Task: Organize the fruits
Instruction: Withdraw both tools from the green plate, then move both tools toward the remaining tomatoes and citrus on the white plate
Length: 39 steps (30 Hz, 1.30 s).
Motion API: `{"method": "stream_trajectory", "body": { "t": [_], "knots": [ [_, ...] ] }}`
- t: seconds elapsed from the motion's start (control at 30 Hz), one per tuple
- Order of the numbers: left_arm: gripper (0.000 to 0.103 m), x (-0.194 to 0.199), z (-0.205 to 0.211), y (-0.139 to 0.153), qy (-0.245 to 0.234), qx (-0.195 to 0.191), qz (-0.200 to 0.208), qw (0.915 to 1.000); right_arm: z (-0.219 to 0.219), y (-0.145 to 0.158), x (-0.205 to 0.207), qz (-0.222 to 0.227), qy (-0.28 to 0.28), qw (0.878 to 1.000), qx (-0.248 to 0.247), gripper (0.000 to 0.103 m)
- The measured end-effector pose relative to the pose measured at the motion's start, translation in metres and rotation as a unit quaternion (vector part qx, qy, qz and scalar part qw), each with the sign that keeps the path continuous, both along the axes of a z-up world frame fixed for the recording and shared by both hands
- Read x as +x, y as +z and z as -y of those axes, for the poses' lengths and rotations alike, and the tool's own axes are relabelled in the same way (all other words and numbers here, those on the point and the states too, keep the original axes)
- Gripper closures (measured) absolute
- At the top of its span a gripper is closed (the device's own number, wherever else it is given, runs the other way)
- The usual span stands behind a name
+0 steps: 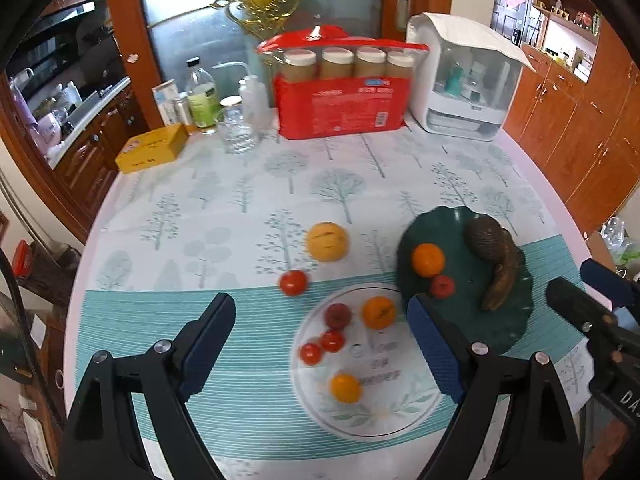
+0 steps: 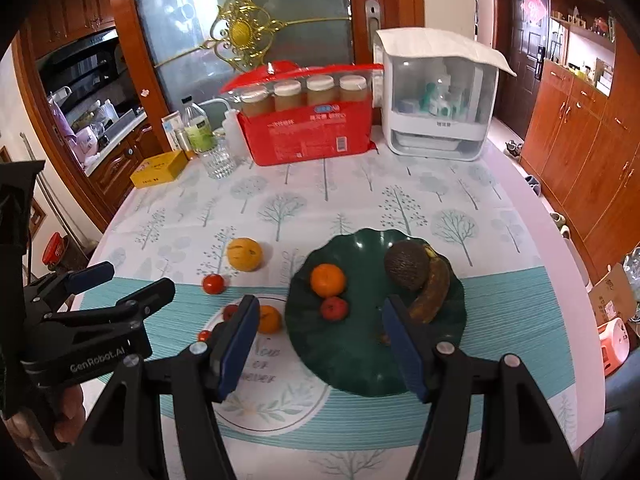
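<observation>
Both claws, left and right, hang open and empty at the frame's bottom, above the fruit plates.

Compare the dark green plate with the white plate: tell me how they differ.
The dark green plate has a wavy, leaf-like rim; the white plate is plain and round with printed leaves and lettering. The green plate holds an orange, a small red fruit, an avocado and a browned banana; the white plate holds two orange fruits and three small red ones. Both lie flat, side by side on the tablecloth.
</observation>
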<state>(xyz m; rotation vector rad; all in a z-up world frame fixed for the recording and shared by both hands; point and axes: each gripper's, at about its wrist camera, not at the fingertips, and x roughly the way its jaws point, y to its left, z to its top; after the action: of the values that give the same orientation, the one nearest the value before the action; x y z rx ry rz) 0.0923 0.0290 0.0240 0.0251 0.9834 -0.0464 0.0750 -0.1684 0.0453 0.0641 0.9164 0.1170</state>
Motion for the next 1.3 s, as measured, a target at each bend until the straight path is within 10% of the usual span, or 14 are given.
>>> {"method": "stream_trajectory", "body": {
  "t": [0.6,1.3],
  "knots": [
    [0.016,0.025,-0.102,0.006,0.025,0.003,0.028,0.9993,-0.071,-0.007,0.017,-0.012,0.016,1.0,-0.009,0.039],
    [0.016,0.107,-0.066,-0.166,0.0,-0.055,-0.105,0.9929,-0.098,-0.124,0.146,-0.105,0.071,0.99,0.063,0.039]
  ]
}}
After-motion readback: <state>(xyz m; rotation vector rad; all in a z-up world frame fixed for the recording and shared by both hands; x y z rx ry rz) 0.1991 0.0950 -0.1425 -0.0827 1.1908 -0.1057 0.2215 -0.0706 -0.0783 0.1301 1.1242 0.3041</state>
